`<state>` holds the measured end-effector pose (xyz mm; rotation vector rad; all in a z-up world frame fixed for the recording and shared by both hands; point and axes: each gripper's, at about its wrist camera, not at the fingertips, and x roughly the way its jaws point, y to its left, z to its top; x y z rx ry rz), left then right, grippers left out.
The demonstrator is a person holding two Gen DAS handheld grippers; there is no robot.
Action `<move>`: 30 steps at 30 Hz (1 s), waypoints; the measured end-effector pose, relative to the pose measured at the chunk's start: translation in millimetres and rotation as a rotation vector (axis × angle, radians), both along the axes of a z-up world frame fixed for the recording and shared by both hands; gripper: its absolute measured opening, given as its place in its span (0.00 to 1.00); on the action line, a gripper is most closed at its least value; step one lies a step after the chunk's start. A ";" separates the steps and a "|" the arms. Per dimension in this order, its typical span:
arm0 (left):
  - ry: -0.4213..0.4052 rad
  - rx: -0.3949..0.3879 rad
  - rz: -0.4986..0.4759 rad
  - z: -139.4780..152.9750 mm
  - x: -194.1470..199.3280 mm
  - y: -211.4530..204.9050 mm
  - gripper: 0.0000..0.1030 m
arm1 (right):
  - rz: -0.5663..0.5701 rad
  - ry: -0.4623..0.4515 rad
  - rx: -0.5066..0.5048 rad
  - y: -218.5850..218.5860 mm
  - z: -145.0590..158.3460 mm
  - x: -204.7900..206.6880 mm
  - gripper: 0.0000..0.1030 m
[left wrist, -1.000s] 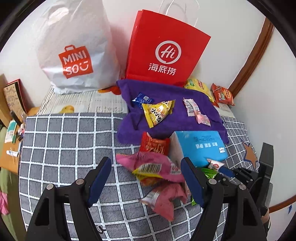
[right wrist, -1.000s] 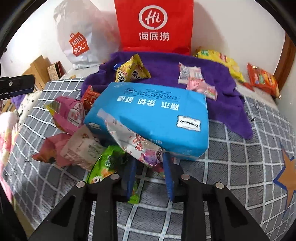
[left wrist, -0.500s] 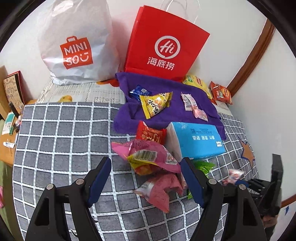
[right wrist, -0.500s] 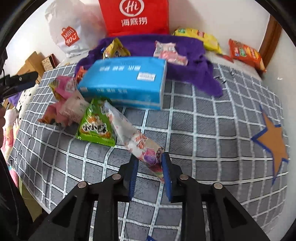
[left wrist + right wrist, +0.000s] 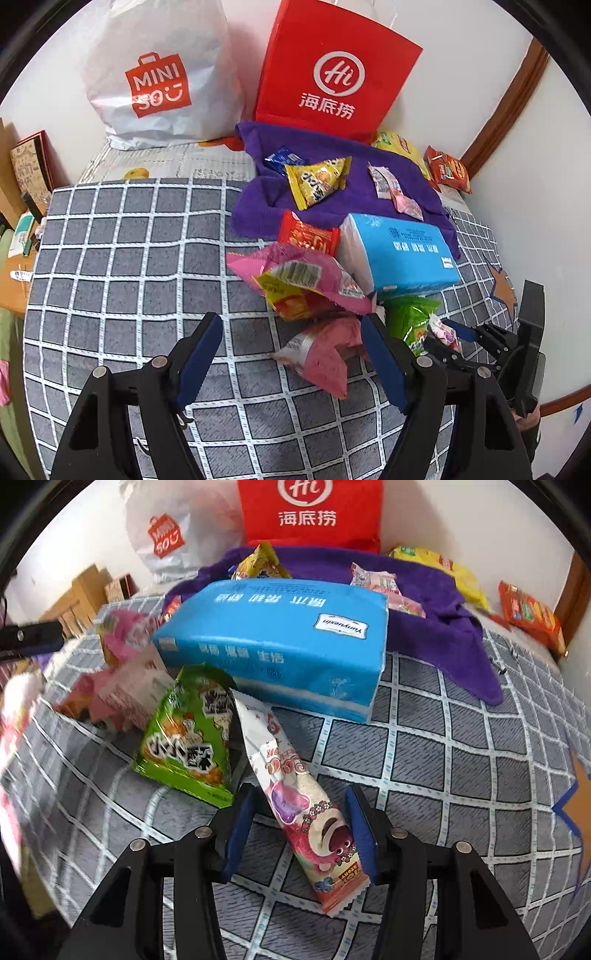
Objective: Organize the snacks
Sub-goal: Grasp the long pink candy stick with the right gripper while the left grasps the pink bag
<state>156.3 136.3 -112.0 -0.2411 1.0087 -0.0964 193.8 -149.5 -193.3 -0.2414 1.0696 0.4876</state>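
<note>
My right gripper (image 5: 301, 797) hangs low over the grey checked cloth (image 5: 443, 757), its jaws opening. A long pink snack bar with a bear print (image 5: 306, 812) lies on the cloth between the pads, and neither pad presses on it. Its far end leans on a green packet (image 5: 192, 734) in front of the blue tissue pack (image 5: 280, 635). My left gripper (image 5: 291, 325) is open and holds nothing, just short of two pink packets (image 5: 306, 277). The left wrist view also shows the right gripper (image 5: 454, 332) over the bar (image 5: 443, 326).
A purple towel (image 5: 354, 206) behind the tissue pack carries a yellow triangular packet (image 5: 317, 181) and small sweets. A red paper bag (image 5: 332, 74) and a white plastic bag (image 5: 159, 74) stand against the wall. Red and yellow packets (image 5: 447, 170) lie at the far right.
The right gripper drew the bear snack bar out from against the tissue pack, lowered it onto the cloth beside the green packet, and its jaws parted off it. The left gripper sank slightly.
</note>
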 end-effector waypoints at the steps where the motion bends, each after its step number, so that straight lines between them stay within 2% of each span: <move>1: 0.000 -0.001 -0.007 -1.5 -0.3 -2.0 0.74 | 0.007 -0.010 0.000 0.4 0.9 -1.2 0.33; 4: 0.003 -0.002 -0.036 -7.6 0.0 -11.1 0.74 | -0.014 -0.024 0.031 -8.4 6.4 -2.7 0.30; 11: 0.060 -0.009 -0.096 -34.6 10.1 -35.1 0.74 | -0.159 -0.060 0.011 -46.0 6.4 0.1 0.30; 14: 0.079 0.007 -0.105 -45.6 11.9 -40.3 0.74 | -0.164 -0.069 0.013 -49.3 0.0 -1.2 0.31; 18: 0.100 -0.010 -0.111 -57.3 14.9 -42.2 0.74 | -0.171 -0.106 0.018 -48.2 -2.9 -2.5 0.31; 22: 0.089 0.011 -0.125 -60.2 17.5 -45.8 0.74 | -0.185 -0.125 0.032 -47.7 -3.6 -0.4 0.32; 26: 0.078 0.009 -0.135 -59.5 19.4 -44.7 0.62 | -0.195 -0.141 0.039 -47.6 -5.0 -0.6 0.33; 27: 0.076 0.006 -0.132 -58.6 18.9 -42.9 0.54 | -0.194 -0.140 0.040 -47.3 -5.1 -0.3 0.33; 28: 0.076 0.008 -0.129 -58.0 18.7 -41.9 0.51 | -0.192 -0.139 0.034 -46.7 -5.0 -0.2 0.32; 30: 0.075 -0.006 -0.127 -55.7 17.3 -37.5 0.49 | -0.185 -0.132 0.025 -45.8 -4.5 -0.3 0.32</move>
